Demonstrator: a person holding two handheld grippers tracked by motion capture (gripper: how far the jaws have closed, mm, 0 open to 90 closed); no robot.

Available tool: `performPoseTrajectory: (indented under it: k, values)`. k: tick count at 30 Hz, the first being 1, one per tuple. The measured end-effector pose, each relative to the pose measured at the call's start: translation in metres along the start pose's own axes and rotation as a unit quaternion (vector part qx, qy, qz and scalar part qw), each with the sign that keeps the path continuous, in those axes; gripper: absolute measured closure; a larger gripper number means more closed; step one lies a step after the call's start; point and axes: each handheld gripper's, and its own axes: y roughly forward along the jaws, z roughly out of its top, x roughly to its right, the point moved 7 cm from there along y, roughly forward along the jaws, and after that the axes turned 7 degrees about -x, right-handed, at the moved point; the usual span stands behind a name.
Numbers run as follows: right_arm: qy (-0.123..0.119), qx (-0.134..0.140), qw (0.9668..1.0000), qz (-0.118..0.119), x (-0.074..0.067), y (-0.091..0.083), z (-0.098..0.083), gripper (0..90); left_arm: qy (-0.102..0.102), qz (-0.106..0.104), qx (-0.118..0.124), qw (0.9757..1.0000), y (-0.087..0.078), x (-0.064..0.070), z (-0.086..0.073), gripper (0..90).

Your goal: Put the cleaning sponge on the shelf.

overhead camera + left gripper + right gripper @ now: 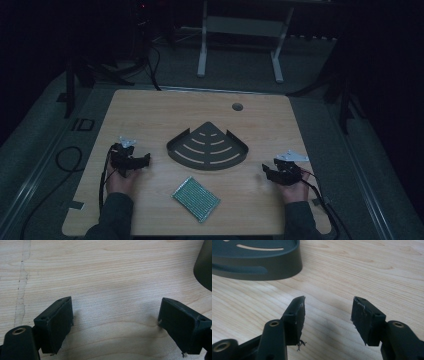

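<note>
1. High view: the left hand-held gripper and the right hand-held gripper are resting low on the tabletop, flanking the work, well apart from each other. The dark corner shelf tray is sitting centred between them, curved rim toward the person. The green mesh pad is lying flat just in front of it, apart from both grippers. Looks like a symmetric ready pose, either item reachable.
2. Left gripper view: jaws are standing wide, released, bare wood between them. The tray's dark edge is sitting off to one side, untouched.
3. Right gripper view: jaws likewise spread, nothing gripped. The tray's wall is lying ahead and to the side, near but apart, so I'd judge a rim grab is the likely next move.
</note>
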Motion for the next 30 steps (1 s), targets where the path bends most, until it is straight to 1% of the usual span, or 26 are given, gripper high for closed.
performPoseTrajectory:
  k: [1,6,7,10,13,14,17,19,22,25,29,30]
  values:
    - [-0.001,0.001,1.0000,0.004,-0.001,-0.002,0.001,44.6,0.000,0.000,0.000,1.0000,0.000,0.000,0.000,13.1]
    - [-0.012,0.005,0.9999,0.005,-0.008,-0.009,0.005,46.2,0.000,0.000,0.000,1.0000,0.000,0.000,0.000,13.1]
    - [-0.016,0.007,0.9998,0.007,-0.011,-0.013,0.007,47.6,0.000,0.000,0.000,1.0000,0.000,0.000,0.000,13.1]
    - [-0.026,0.005,0.9996,0.007,-0.015,-0.017,0.009,49.7,0.000,0.000,0.000,1.0000,0.000,0.000,0.000,13.1]
    - [-0.044,0.001,0.9990,0.013,-0.024,-0.020,0.011,54.1,0.000,0.000,0.000,1.0000,0.000,0.000,0.000,13.1]
    - [-0.050,0.001,0.9986,0.019,-0.028,-0.022,0.012,56.0,0.000,0.000,0.000,1.0000,0.000,0.000,0.000,13.1]
    - [-0.061,0.000,0.9976,0.034,-0.038,-0.025,0.014,65.1,0.000,0.000,0.000,1.0000,0.000,0.000,0.000,13.1]
    - [-0.070,0.000,0.9965,0.045,-0.046,-0.027,0.016,72.2,0.000,0.000,0.000,1.0000,0.000,0.000,0.000,13.1]
    - [-0.087,-0.003,0.9941,0.064,-0.058,-0.029,0.019,82.0,0.001,0.000,-0.001,1.0000,0.000,0.000,0.000,13.1]
    - [-0.102,-0.005,0.9917,0.078,-0.069,-0.030,0.023,89.5,0.000,0.000,-0.001,1.0000,0.000,0.000,0.000,13.1]
    - [-0.119,-0.010,0.9889,0.089,-0.083,-0.030,0.027,90.0,0.000,0.000,0.000,1.0000,0.000,0.000,0.000,13.1]
    - [-0.120,-0.012,0.9880,0.097,-0.087,-0.030,0.028,90.0,0.000,0.000,0.000,1.0000,0.000,0.000,0.000,13.1]
